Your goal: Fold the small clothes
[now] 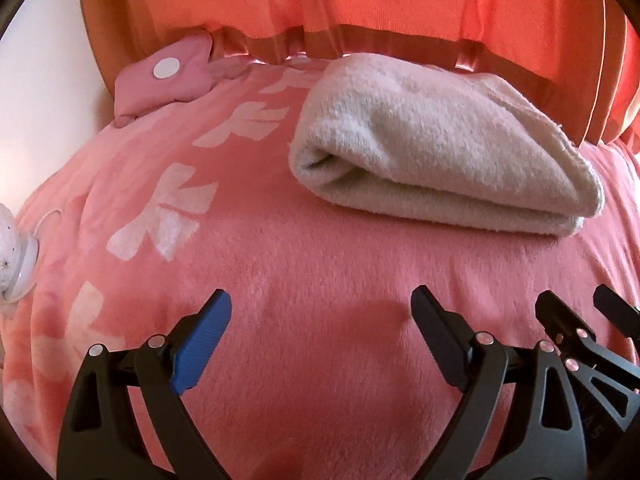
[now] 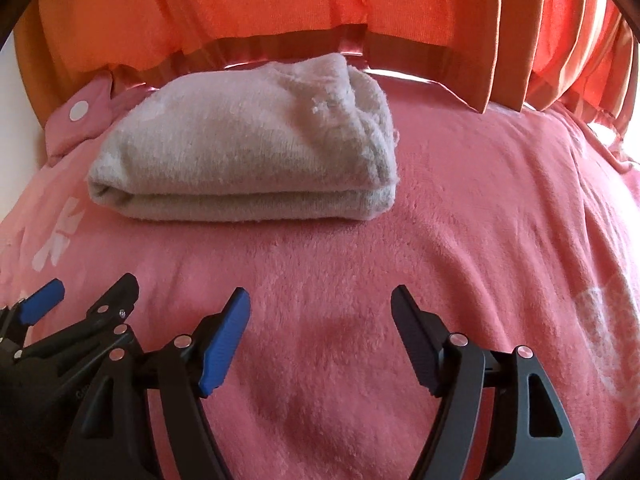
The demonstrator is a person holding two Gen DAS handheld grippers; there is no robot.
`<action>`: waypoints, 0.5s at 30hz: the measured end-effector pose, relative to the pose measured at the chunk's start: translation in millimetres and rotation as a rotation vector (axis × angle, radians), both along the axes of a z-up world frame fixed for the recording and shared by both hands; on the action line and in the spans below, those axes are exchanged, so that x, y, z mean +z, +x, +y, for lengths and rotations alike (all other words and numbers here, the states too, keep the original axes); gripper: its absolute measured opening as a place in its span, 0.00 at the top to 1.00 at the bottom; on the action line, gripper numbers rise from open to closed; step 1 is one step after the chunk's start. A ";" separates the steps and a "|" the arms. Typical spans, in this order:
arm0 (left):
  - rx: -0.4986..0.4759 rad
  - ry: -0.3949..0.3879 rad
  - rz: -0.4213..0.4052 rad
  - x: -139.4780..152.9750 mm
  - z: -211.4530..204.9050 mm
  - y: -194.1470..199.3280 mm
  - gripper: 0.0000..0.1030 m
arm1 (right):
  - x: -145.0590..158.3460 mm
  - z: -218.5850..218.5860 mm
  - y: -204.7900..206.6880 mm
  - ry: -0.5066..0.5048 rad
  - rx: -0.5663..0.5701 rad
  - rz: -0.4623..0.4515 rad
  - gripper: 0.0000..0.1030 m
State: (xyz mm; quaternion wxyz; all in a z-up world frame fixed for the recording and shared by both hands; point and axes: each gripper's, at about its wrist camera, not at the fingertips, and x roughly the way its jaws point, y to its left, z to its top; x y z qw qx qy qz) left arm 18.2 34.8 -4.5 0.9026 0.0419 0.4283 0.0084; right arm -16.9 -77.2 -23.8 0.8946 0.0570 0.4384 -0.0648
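Note:
A folded fluffy white cloth (image 1: 436, 144) lies on the pink blanket (image 1: 300, 248), ahead and to the right in the left wrist view. It also shows in the right wrist view (image 2: 248, 152), ahead and to the left. My left gripper (image 1: 320, 308) is open and empty, just above the blanket, short of the cloth. My right gripper (image 2: 320, 304) is open and empty too. The two grippers sit side by side: the right one shows at the left view's right edge (image 1: 576, 312), the left one at the right view's left edge (image 2: 92, 288).
Orange curtains (image 2: 280, 4) hang behind the bed. A pink pillow with a white dot (image 1: 164, 76) lies at the far left. A white object (image 1: 16, 248) sits at the blanket's left edge. White flower prints (image 1: 164, 216) run along the left.

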 end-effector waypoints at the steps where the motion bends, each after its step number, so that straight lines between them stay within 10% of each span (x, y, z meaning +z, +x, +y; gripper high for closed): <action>1: 0.002 0.008 -0.004 -0.1 -1.0 0.2 0.14 | 0.4 1.0 0.0 -0.011 0.000 -0.002 0.32; 15: 0.003 0.014 -0.024 2.1 -4.0 -0.7 0.14 | 2.4 -0.7 -1.7 -0.037 0.001 -0.022 0.32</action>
